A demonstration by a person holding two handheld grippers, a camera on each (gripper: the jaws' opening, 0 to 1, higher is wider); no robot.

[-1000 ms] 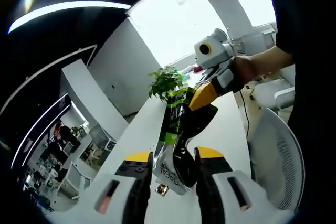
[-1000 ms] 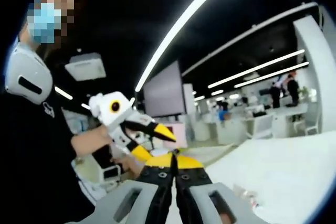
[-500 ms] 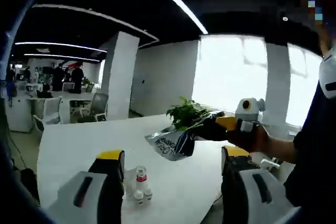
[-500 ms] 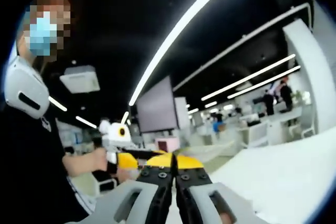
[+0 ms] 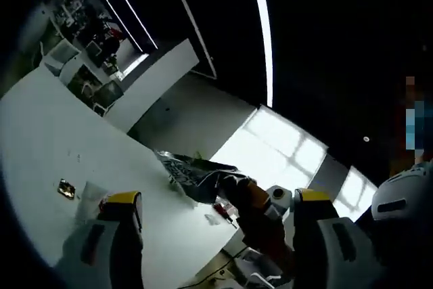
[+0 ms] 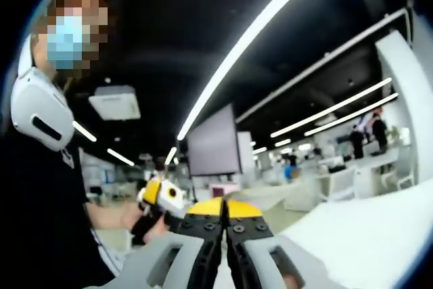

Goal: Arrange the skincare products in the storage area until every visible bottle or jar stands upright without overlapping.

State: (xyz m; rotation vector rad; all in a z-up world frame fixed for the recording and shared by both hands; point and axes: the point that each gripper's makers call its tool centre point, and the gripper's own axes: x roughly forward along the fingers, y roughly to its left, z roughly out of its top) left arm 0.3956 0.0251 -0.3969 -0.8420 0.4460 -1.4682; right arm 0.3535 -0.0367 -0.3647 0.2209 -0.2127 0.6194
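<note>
Above the table [image 5: 40, 147], right tool [image 6: 224, 209] pinches a foil pouch [image 5: 193, 177].

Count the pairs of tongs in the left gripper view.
2. The left tongs rise open from the bottom of the view. The right tongs sit between them, shut on a foil pouch above the white table.

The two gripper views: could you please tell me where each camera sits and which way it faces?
Left gripper view: rides the left gripper, open; tilted across the white table toward bright windows; the right gripper holds a silver pouch.
Right gripper view: rides the right gripper, jaws pressed together; looks along ceiling lights into the office; the person's hand holds the left gripper.
Shared: the white table, and each shows the other gripper.
</note>
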